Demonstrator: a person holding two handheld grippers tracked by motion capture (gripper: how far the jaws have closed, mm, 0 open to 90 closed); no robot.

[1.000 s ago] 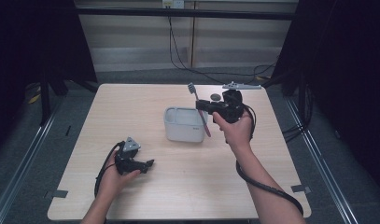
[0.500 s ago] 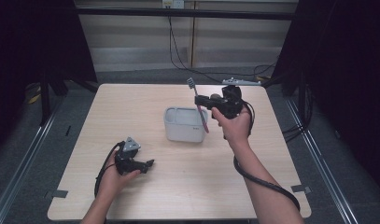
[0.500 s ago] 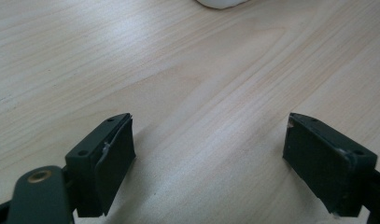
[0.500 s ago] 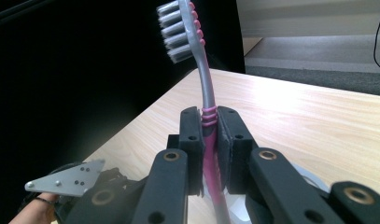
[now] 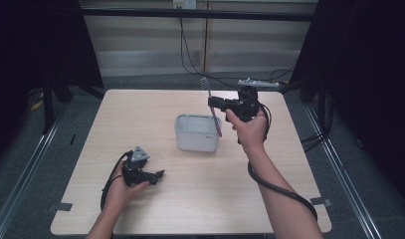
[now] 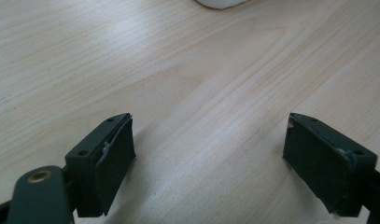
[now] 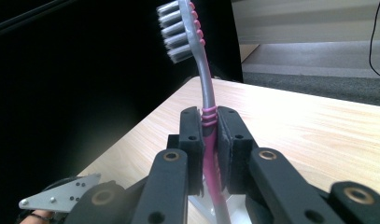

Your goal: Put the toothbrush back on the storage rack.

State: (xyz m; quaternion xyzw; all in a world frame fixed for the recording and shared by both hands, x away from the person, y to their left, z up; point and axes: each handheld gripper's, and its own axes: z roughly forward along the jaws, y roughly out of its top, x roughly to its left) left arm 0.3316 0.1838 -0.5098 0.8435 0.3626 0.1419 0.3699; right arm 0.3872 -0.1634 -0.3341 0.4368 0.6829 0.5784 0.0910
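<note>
Upright, a pink-and-grey toothbrush (image 5: 212, 105) is clamped between the right gripper's (image 5: 213, 103) jaws, its handle end dipping into the white tub (image 5: 196, 138) just below. Well apart, the left gripper (image 5: 159, 174) rests with jaws spread.

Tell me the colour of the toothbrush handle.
Pink with a grey neck on the toothbrush; clearest in the right gripper view.
</note>
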